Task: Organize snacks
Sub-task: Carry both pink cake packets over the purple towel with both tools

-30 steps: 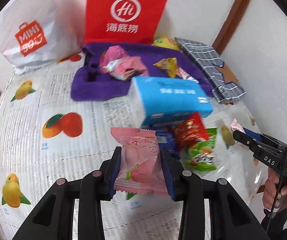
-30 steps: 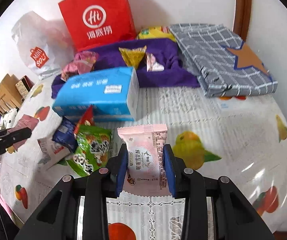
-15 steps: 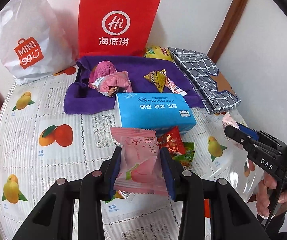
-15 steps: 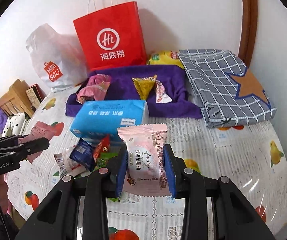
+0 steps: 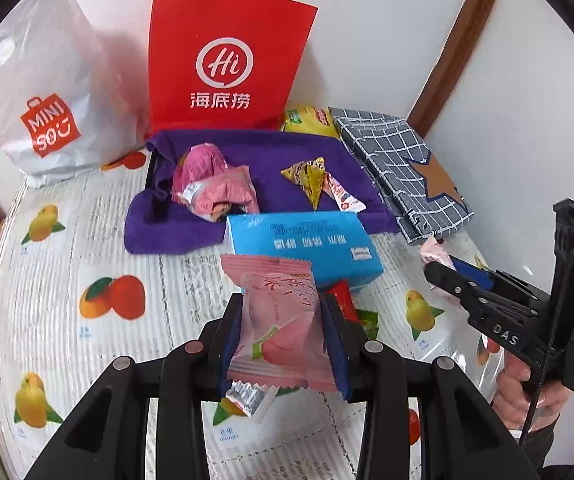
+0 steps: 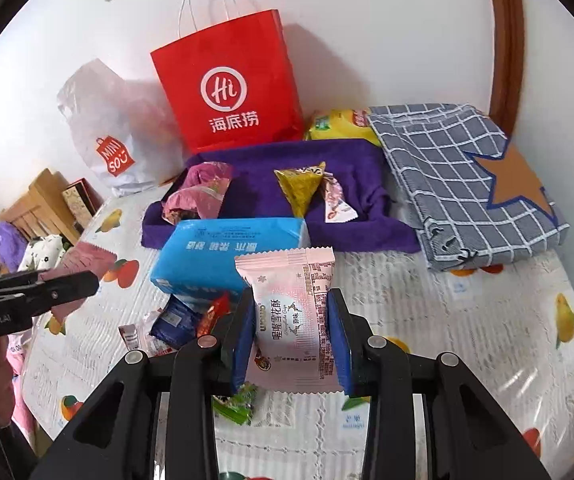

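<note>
both hands loaded, towel ahead

the left gripper (image 5: 283, 332) is closed on a pink packet (image 5: 281, 320), held by its sides above the table (image 5: 67, 248), probably so it can be dropped flat. the purple towel (image 5: 247, 148) beyond the blue tissue pack (image 5: 303, 248) already holds snacks, so it looks like the goal. the right gripper (image 6: 293, 340) likewise pinches a pale pink packet (image 6: 293, 312).

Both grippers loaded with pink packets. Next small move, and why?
Probably carry the left gripper forward over the blue tissue pack to the purple towel: its pink packet is clamped, and other snacks already lie on that towel.
</note>
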{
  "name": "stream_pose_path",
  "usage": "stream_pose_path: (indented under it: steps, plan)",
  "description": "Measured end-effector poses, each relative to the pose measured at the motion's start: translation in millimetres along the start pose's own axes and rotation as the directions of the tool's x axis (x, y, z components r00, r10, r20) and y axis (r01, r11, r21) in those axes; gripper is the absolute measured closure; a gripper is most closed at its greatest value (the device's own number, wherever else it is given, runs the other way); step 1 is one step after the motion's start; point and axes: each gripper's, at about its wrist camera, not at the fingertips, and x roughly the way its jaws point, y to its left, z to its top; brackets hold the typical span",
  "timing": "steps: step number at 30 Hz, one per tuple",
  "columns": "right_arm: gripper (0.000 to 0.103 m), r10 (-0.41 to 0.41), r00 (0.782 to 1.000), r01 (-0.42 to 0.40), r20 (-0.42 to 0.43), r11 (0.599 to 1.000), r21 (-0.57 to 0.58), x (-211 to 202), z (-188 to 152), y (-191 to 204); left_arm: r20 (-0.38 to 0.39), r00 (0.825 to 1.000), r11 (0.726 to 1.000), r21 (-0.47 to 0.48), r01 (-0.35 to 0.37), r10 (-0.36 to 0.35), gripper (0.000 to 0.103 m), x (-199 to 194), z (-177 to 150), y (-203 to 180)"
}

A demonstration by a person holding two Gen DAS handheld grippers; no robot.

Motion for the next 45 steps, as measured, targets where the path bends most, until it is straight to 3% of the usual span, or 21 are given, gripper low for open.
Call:
stream_pose_path:
  steps: [4, 8, 16, 30, 40, 45]
  plan:
    - [0.069, 0.008, 0.998, -0.006, 0.055, 0.999, -0.032, -9, 10, 7, 0.019, 1.0, 1.0, -0.006, -0.001, 0.001, 0.067, -5, 11, 0]
    - [0.069, 0.009, 0.998, -0.008, 0.056, 0.999, -0.031, -10, 15, 6, 0.037, 0.998, 0.999, -0.019, 0.047, -0.046, 0.067, -10, 18, 0]
    - [0.069, 0.011, 0.998, -0.006, 0.069, 0.997, -0.076, -2, 36, 13, 0.05, 0.999, 1.0, 0.013, 0.02, -0.02, 0.067, -5, 38, 1]
    - [0.069, -0.001, 0.996, 0.012, 0.093, 0.993, -0.114, 30, 108, 26, 0.092, 0.995, 0.999, 0.004, -0.042, 0.041, 0.067, 12, 95, 27]
    - [0.069, -0.003, 0.992, 0.02, 0.13, 0.991, -0.13, 59, 162, 26, 0.072, 0.994, 0.996, -0.038, -0.082, 0.085, 0.067, 48, 136, 53]
    - [0.069, -0.022, 0.993, 0.037, 0.112, 0.991, -0.132, 84, 181, 16, 0.056, 0.997, 0.997, -0.042, -0.06, 0.062, 0.067, 75, 155, 54]
